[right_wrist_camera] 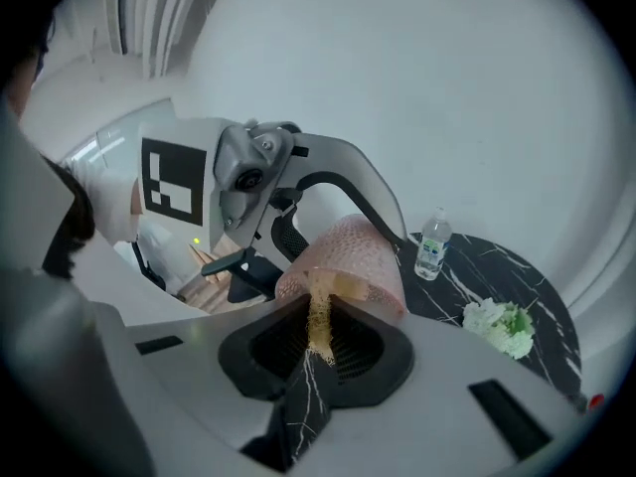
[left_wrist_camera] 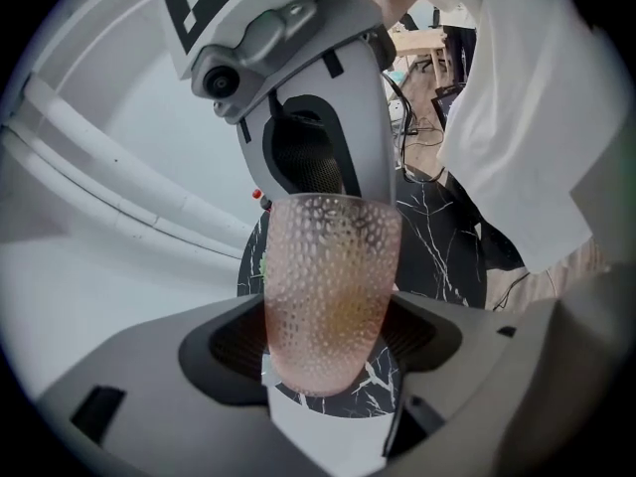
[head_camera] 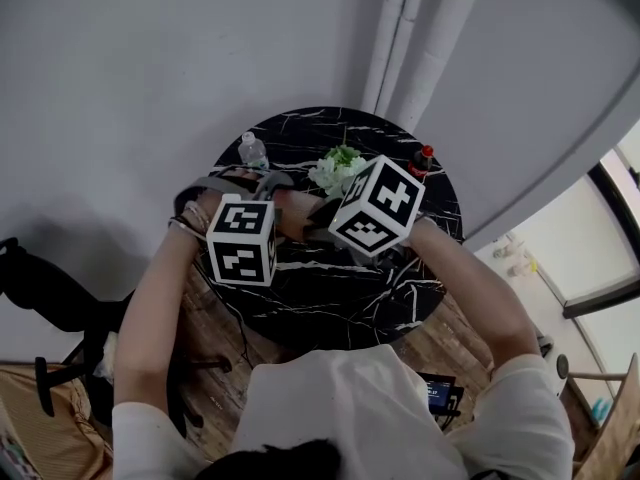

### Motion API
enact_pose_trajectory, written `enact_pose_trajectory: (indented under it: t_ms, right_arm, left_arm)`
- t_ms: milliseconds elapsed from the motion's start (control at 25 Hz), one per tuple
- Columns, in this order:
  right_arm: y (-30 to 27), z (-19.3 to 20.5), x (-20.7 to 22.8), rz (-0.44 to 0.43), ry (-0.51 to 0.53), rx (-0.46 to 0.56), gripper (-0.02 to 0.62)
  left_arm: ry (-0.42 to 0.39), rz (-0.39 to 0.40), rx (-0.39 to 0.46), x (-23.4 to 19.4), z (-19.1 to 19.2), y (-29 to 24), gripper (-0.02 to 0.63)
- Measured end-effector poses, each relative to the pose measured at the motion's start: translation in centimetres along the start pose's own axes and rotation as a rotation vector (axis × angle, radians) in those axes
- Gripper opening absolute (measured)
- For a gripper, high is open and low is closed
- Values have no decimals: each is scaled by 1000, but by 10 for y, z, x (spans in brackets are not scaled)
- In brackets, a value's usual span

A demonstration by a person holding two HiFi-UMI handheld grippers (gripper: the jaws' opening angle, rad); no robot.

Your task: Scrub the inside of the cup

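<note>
My left gripper fingers spread wide, clamping pink dimpled cup between them near base; right gripper fingers pinch thin yellow scrub strip. I judge cup light, slippery, squashable: grip low.

The person wears a white short-sleeved shirt and a band on the left wrist. The left gripper and right gripper are pale grey with black ribbed pads. Each one's cube is white with black square markers.

Office-like room, marble table, office chair
</note>
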State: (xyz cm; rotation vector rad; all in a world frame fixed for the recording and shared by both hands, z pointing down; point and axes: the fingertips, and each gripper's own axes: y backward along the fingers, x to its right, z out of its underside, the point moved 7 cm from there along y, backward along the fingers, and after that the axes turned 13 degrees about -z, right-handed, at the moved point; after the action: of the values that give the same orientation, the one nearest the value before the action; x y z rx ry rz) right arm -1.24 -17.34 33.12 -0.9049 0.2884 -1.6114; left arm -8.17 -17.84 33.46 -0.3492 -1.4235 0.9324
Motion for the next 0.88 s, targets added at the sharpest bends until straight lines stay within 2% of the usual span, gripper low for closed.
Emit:
enact_pose_trajectory:
  t_ms: [200,520,720,880]
  right_arm:
    - [0,1,-3,-98,-129,73,57]
    - [1,8,-8,-318,-332,181,57]
    - [1,12,-9,-466,-476,291,57]
    - [2,12,-8,-540,-527,346,57]
  left_arm:
    - [-20,-23,22,5,2,5,348]
    - [-37,-13,57,15,-4,9,348]
    - [-31,-24,81,20,-3,12,348]
    - [-48,-55,92,20,-4,16,348]
